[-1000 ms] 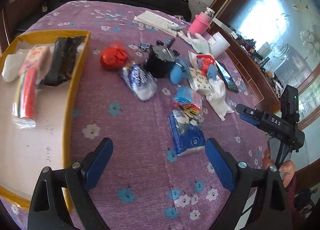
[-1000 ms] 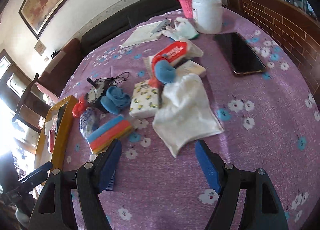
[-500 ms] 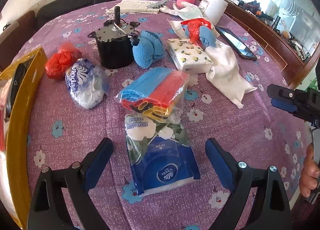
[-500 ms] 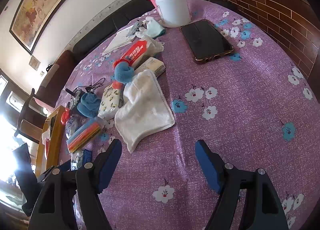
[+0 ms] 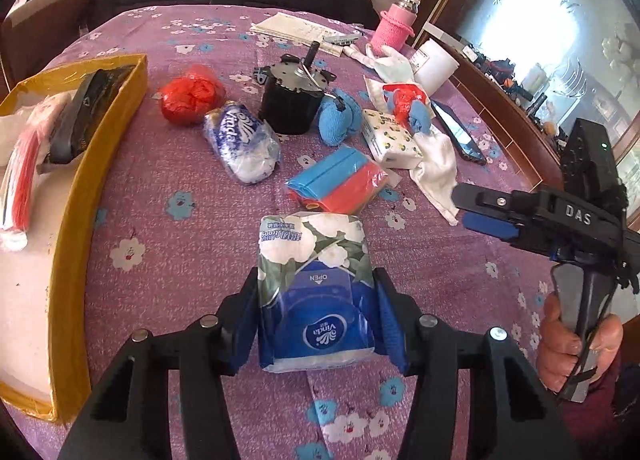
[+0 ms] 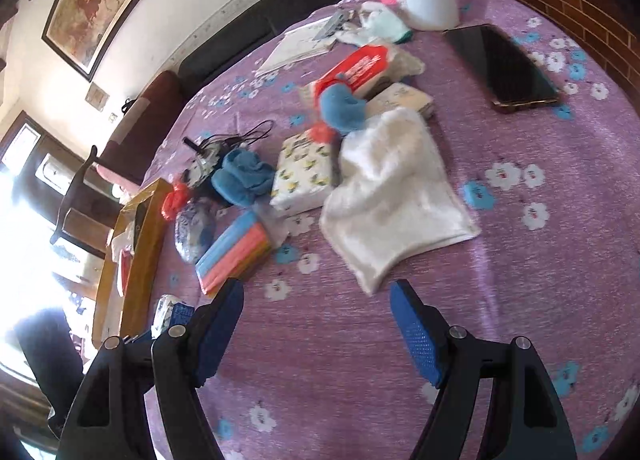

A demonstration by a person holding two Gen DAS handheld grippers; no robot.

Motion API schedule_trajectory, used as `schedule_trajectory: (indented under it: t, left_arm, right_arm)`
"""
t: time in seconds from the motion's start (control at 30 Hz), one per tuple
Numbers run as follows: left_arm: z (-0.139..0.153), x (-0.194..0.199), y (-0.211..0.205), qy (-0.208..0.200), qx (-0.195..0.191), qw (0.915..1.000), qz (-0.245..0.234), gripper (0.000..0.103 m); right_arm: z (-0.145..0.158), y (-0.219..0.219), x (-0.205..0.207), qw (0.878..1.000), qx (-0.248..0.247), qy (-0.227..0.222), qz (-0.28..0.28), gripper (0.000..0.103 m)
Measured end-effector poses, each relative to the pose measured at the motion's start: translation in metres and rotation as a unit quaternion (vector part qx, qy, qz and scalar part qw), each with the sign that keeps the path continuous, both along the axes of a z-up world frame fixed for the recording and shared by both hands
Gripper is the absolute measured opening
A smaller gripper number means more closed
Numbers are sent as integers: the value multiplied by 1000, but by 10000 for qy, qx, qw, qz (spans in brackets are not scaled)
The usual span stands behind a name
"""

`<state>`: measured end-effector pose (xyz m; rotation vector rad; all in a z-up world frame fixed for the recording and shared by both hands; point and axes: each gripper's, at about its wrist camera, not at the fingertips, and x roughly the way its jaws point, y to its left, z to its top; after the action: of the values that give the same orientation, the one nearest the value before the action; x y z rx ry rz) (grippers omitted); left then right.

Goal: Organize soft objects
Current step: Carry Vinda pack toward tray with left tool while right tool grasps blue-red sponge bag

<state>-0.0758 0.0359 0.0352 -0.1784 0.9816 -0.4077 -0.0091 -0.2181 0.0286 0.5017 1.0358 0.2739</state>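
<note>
The left gripper (image 5: 316, 312), jaws wide a second earlier, had just closed on the tissue pack (image 5: 314, 292) on the table (image 5: 440, 280); the right gripper (image 6: 316, 324) hung open, empty, near the white cloth (image 6: 392, 196).

Bright daylight, window glare, fisheye edges, slight motion blur

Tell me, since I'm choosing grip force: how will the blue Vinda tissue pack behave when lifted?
The tissue pack is probably soft and squashy: the left claw, which has just been closing, presses its sides and the wrapper creases. It likely weighs little for its bulk, being packed paper. The glossy film may be slippery, so the far end sticking past the pads could sag.
</note>
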Motion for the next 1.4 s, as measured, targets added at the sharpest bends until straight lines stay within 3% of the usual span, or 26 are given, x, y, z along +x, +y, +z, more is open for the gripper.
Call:
schedule_trajectory:
  t: [0.1,0.33,0.4,0.47,0.57,0.7,0.8,0.87,1.03,1.27,1.4]
  left_arm:
    - [7,-12,17,-99,-116,9999,83,52]
    - [17,-30,50,-284,-341,9986,282,52]
    - [20,-34,60,-327,-407,9981,335,53]
    - [22,-36,70,-363,-459,9975,398,53]
    - [23,-41,85,-380,-532,9966,511,53]
    - [22,-45,98,-361,-589,9958,599,53]
    - [23,-47,104,-400,-616,9955,599,53]
    - [24,-47,107,-431,-626,9953,603,53]
    - [22,-45,105,-415,-642,9952,611,53]
    - [27,-51,105,-478,-569,9952,636,53]
    - [27,-54,112,-492,-565,9944,743,53]
  right_arm:
    - [0,29,13,9999,-22,81,137,80]
    - [-6,98,56,9907,-1306,273,-252,79]
    - [-14,109,67,9870,-1494,455,-378,81]
    - [-14,119,69,9844,-1680,368,-379,85]
    - [-16,140,69,9760,-2165,171,185,84]
    - [-20,158,54,9543,-2697,57,1287,84]
    - [-20,147,31,9397,-2798,29,1966,84]
    - [-17,131,18,9348,-2913,42,2033,85]
    - [-1,80,6,9703,-2045,233,1269,85]
    - [-15,88,-6,9744,-2012,807,603,85]
    - [-17,103,-9,9717,-2208,714,439,87]
